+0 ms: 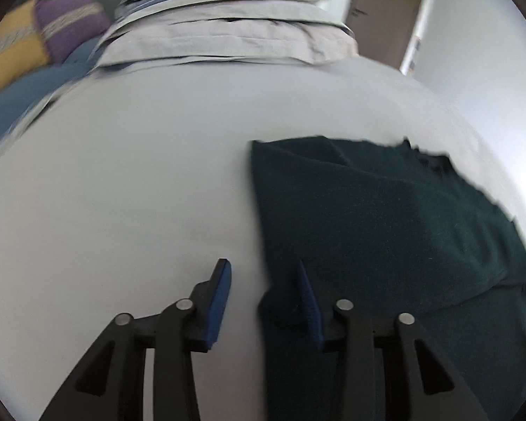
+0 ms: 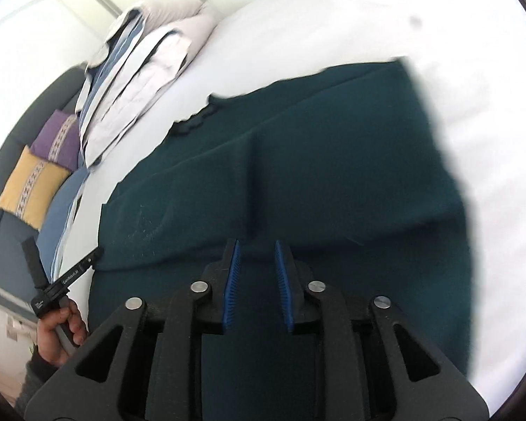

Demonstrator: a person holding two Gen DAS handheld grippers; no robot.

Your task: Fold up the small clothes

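A: Left wrist view, from the left: what lies there?

B: Bare white sheet (image 1: pixel 140 175), smooth. The left claw (image 1: pixel 263 273) hangs parted, gripping nothing; the dark green cloth's (image 1: pixel 385 217) straight edge runs between its blue ribbed pads (image 1: pixel 217 298).

A: And further back?

B: A stack of folded pale shirts (image 1: pixel 228 35), well apart, with open sheet between.

A: The right wrist view?

B: Yellow cushion (image 2: pixel 31 186) and purple cushion (image 2: pixel 59 137), then a hand (image 2: pixel 58 336) on the left tool. The knit cloth (image 2: pixel 298 161) is creased. The right claw (image 2: pixel 256 249) hovers over it, parted, empty. White sheet (image 2: pixel 491 140) lies clear beyond.
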